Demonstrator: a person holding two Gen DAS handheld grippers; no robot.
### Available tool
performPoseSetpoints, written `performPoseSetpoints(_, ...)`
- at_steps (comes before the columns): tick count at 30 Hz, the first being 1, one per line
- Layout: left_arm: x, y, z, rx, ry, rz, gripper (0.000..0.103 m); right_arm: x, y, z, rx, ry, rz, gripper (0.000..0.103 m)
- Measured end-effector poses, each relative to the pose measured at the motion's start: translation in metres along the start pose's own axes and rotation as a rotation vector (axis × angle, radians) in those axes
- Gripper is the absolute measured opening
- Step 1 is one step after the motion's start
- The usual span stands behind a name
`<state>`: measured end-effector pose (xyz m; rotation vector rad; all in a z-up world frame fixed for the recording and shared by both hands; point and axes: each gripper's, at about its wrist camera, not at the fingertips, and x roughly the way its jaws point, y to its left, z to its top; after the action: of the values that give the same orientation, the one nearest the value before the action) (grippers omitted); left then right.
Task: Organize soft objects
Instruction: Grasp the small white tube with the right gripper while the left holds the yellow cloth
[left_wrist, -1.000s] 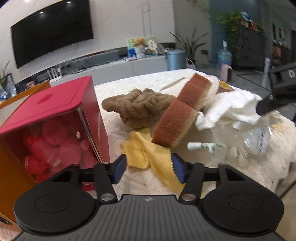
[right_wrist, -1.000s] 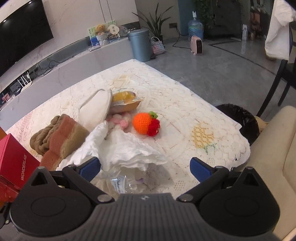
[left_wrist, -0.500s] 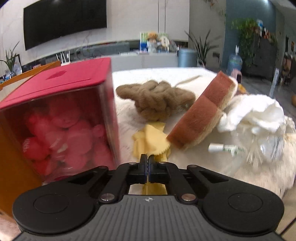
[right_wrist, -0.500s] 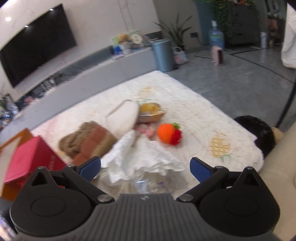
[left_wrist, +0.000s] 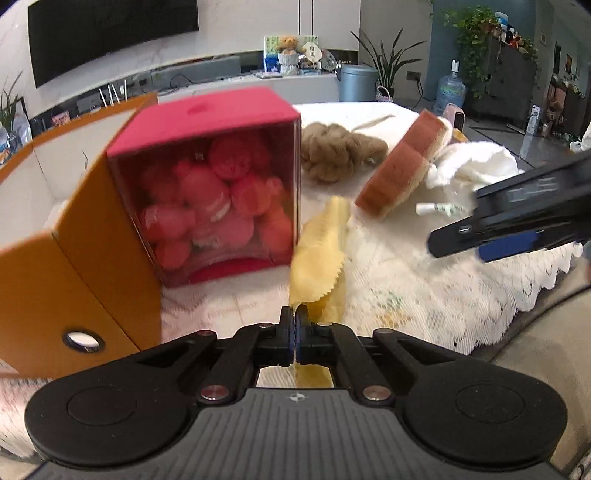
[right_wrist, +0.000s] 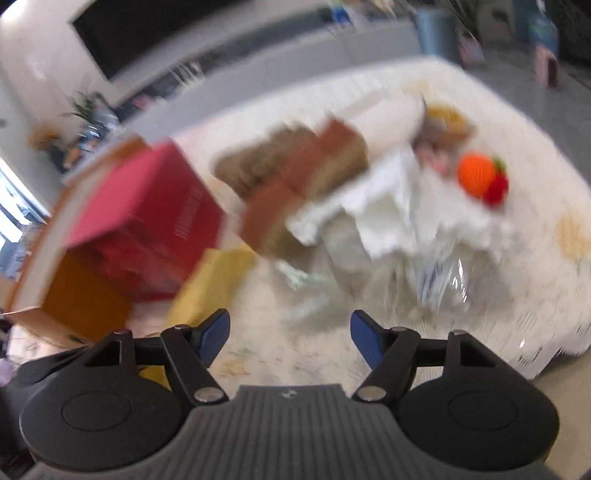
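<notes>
The yellow cloth (left_wrist: 320, 251) (pinked along its edge) is pinched at its near end between the closed fingers of the left gripper (left_wrist: 294, 325); the rest trails away over the lace tablecloth (left_wrist: 424, 295), just right of the red box (left_wrist: 210, 184). That box has a clear front showing pink plush shapes, and an orange box (left_wrist: 62, 266) stands against its left side. Beyond the red box, to its right, lie a brown knotted plush (left_wrist: 340, 151), then a bread-slice cushion (left_wrist: 402, 166) propped at a tilt, then crumpled white fabric (left_wrist: 476, 166). The right gripper (right_wrist: 290, 334) holds nothing, its fingers spread apart above the tablecloth near the cloth; its view is heavily blurred. An orange crochet fruit (right_wrist: 480, 179) sits far right of the red box.
</notes>
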<state>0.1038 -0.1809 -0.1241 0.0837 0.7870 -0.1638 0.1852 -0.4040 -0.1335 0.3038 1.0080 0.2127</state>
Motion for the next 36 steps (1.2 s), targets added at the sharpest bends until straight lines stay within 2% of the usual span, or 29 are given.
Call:
performPoseSetpoints(1,0.002,0.000,0.001,0.005,0.001,-0.005,0.001,0.007,-0.001,0.001,0.012,0.010,-0.009,0.060)
performPoseSetpoints(8,0.006,-0.003,-0.002,0.031,0.005,-0.002,0.003,0.027,0.007,0.011,0.020,-0.023,-0.055,0.054)
performPoseSetpoints(9,0.006,-0.004,-0.001,0.036,0.003,-0.007,0.008,0.028,0.007,0.011,0.024,-0.035,-0.054,0.052)
performPoseSetpoints(10,0.006,-0.005,0.000,0.038,0.001,-0.014,0.012,0.026,0.005,0.012,0.022,-0.038,-0.046,0.043)
performPoseSetpoints(11,0.007,-0.005,0.002,0.034,-0.002,-0.022,0.024,0.026,0.005,0.013,0.019,-0.032,-0.032,0.028)
performPoseSetpoints(12,0.008,-0.007,0.004,0.026,-0.005,-0.027,0.036,0.026,0.005,0.016,0.015,-0.027,-0.021,0.020)
performPoseSetpoints(13,0.010,-0.009,0.006,0.021,-0.012,-0.033,0.041,0.024,0.005,0.017,0.005,-0.026,-0.018,0.013)
performPoseSetpoints(14,0.013,-0.011,0.009,0.019,-0.022,-0.040,0.047,0.021,0.007,0.017,-0.015,-0.027,-0.020,0.012)
performPoseSetpoints(15,0.017,-0.012,0.012,0.014,-0.031,-0.039,0.051,0.018,0.009,0.016,-0.037,-0.028,-0.024,0.011)
performPoseSetpoints(16,0.022,-0.014,0.015,0.004,-0.034,-0.030,0.051,0.015,0.009,0.015,-0.054,-0.021,-0.028,0.006)
performPoseSetpoints(20,0.039,-0.015,0.025,-0.090,-0.039,0.026,0.053,-0.008,0.013,0.003,-0.120,-0.017,-0.021,0.000)
performPoseSetpoints(22,0.046,-0.010,0.029,-0.141,-0.014,0.019,0.053,-0.018,0.014,-0.004,-0.159,-0.022,-0.023,0.000)
performPoseSetpoints(24,0.048,-0.009,0.029,-0.157,-0.029,0.015,0.057,-0.019,0.012,-0.006,-0.144,-0.042,-0.031,0.001)
performPoseSetpoints(25,0.049,-0.009,0.028,-0.147,-0.027,0.007,0.057,-0.019,0.009,-0.004,-0.124,-0.054,-0.037,0.008)
performPoseSetpoints(27,0.050,-0.012,0.028,-0.116,-0.036,-0.013,0.061,-0.015,0.002,-0.001,-0.079,-0.063,-0.064,0.032)
performPoseSetpoints(28,0.051,-0.013,0.027,-0.098,-0.042,-0.023,0.062,-0.013,0.000,0.001,-0.065,-0.063,-0.071,0.050)
performPoseSetpoints(30,0.052,-0.016,0.025,-0.062,-0.057,-0.028,0.067,-0.006,-0.001,0.006,-0.058,-0.064,-0.055,0.048)
performPoseSetpoints(33,0.051,-0.024,0.018,-0.037,-0.080,-0.003,0.068,0.007,0.000,0.011,-0.062,-0.052,-0.050,0.046)
performPoseSetpoints(34,0.051,-0.027,0.016,-0.035,-0.089,0.002,0.068,0.011,0.002,0.012,-0.073,-0.054,-0.064,0.036)
performPoseSetpoints(35,0.051,-0.027,0.015,-0.045,-0.099,0.008,0.063,0.014,0.003,0.013,-0.086,-0.053,-0.075,0.009)
performPoseSetpoints(36,0.050,-0.026,0.013,-0.064,-0.111,0.020,0.057,0.016,0.004,0.015,-0.089,-0.059,-0.083,0.000)
